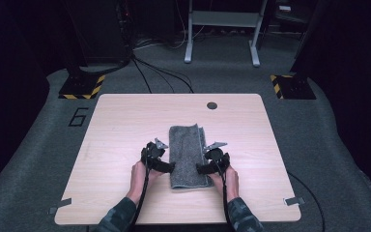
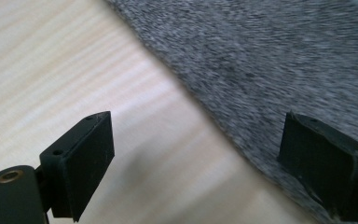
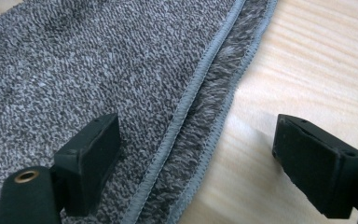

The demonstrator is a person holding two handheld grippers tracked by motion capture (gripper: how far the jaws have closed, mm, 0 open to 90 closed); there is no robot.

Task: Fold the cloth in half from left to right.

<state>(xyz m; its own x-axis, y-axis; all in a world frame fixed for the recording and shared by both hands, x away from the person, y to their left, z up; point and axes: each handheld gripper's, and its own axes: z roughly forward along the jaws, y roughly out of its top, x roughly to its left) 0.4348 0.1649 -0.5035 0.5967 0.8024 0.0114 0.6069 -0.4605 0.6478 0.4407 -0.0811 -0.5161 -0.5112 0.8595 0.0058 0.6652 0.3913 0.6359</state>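
I'm holding my left gripper (image 2: 193, 158) w/ jaws spread wide, nothing between them but table and cloth: one jaw is hovering over bare wood, the other is sitting over the left edge of the grey towel (image 2: 270, 65). My right gripper (image 3: 198, 163) is doing the mirror of that, jaws also wide apart and gripping nothing, one over the towel's pile, the other over wood, so it's straddling the towel's right edge. The right gripper view is giving me what the others aren't: two stitched hems lying one just inside the other, so the towel is folded w/ at least two layers there. The left gripper view is blurry and only showing a plain edge, no hem detail. The high view is giving the layout: the towel (image 1: 189, 155) is lying as a long folded strip near the middle of the table (image 1: 125, 121), running away from me, w/ my left gripper (image 1: 169, 166) and right gripper (image 1: 200, 168) at its near end, one per side, pointing inward at each other. Both my hands are resting low by the table, forearms coming in from the near edge, angling slightly toward the towel. A small dark disc (image 1: 212, 105) is sitting near the far edge, well apart from the towel.
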